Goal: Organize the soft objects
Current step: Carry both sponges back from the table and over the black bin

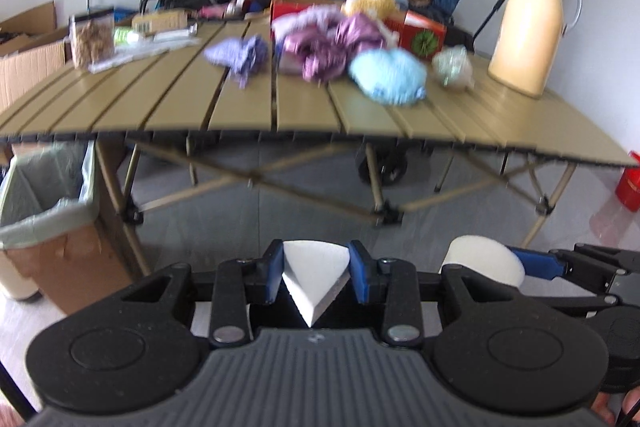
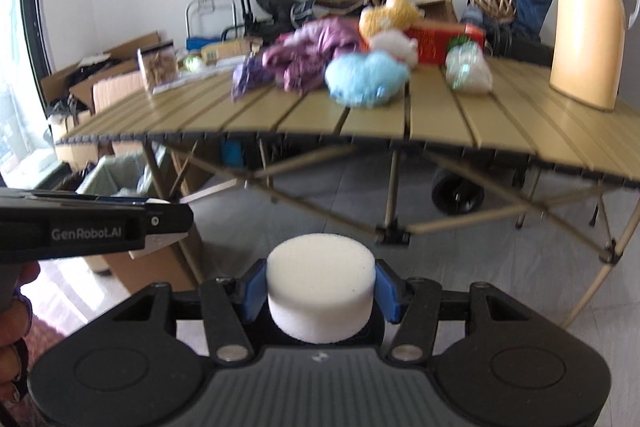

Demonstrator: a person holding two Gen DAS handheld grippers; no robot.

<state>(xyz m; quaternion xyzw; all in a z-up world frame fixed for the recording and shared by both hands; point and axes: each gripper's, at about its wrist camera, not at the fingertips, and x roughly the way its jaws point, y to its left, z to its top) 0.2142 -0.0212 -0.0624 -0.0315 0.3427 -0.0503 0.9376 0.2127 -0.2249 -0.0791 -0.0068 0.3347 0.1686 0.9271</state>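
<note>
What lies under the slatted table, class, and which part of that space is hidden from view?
Under the slatted table are crossed folding legs and a black wheel on grey floor. A lined bin stands at its left end. The tabletop covers the space farther back.

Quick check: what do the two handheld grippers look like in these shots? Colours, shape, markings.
Both match: black plastic linkage arms with silver pivot pins, round black side housings and a ribbed grey plate at the base. The fingers carry blue pads. The left gripper shows white "GenRobot.AI" lettering on its side in the right wrist view. The right gripper looks identical. No cables or sleeves visible.
</note>
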